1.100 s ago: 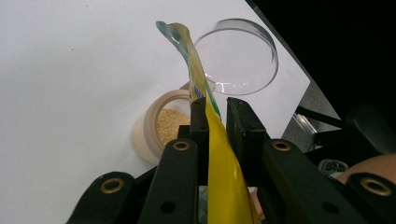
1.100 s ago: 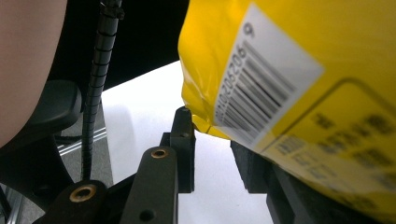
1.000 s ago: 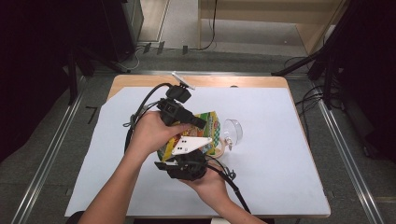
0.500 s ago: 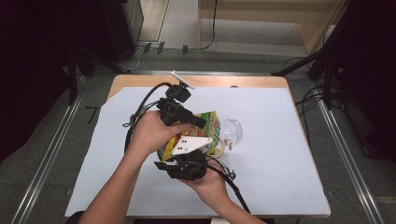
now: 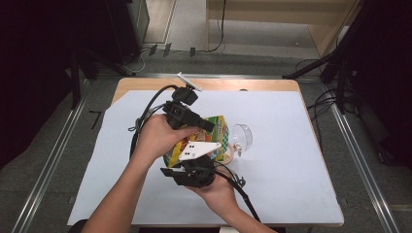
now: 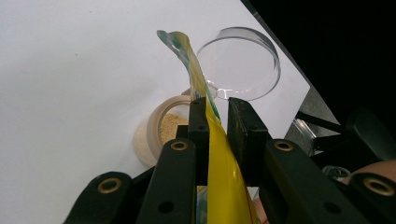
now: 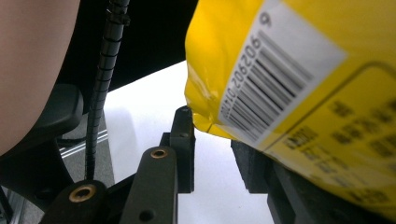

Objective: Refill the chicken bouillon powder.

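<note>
A yellow snack bag [image 5: 219,127] hangs tilted over the white table, held between both grippers. My left gripper [image 6: 218,109] is shut on the bag's [image 6: 224,177] thin top edge, and the strip curls up past the jaws. Just below it stands a small beige cup [image 6: 161,130] with tan grains inside. In the high view the left gripper [image 5: 206,125] sits at the bag's upper side. My right gripper [image 7: 217,140] has the bag's barcode end [image 7: 303,70] at its tips, with the bag lying over the right-hand jaw. From above, the right gripper [image 5: 194,162] is under its grey plate at the bag's near end.
A clear round lid [image 5: 241,137] lies on the white sheet [image 5: 291,170] just right of the bag, also seen as the lid [image 6: 243,63] beyond the cup. Black cables trail from both grippers. The wooden table edge [image 5: 243,83] runs along the far side.
</note>
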Tool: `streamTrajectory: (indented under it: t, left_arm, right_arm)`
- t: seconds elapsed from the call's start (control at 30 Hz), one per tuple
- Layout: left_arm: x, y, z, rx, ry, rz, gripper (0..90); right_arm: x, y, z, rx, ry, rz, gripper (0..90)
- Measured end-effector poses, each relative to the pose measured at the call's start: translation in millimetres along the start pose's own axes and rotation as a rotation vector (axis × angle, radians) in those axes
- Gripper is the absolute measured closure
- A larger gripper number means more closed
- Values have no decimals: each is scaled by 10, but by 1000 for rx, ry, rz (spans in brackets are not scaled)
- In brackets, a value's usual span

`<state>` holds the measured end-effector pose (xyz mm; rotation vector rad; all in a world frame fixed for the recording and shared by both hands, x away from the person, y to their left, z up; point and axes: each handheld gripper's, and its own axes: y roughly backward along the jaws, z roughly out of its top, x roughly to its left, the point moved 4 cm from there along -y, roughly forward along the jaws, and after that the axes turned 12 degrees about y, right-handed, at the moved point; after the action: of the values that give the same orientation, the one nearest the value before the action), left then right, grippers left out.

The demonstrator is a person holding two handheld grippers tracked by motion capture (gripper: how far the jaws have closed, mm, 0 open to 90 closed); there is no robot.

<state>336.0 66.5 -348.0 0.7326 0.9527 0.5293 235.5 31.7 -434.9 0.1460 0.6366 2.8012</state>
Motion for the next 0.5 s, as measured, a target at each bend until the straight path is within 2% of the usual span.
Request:
streamTrajectory:
  t: [0.13,0.5]
  left_arm:
    - [9,-16,17,6,1,-7,804]
    - [39,-16,56,6,3,-11,800]
  right_arm:
    - [-16,-4,-16,3,10,-9,718]
    - [-41,2,6,4,-10,-7,718]
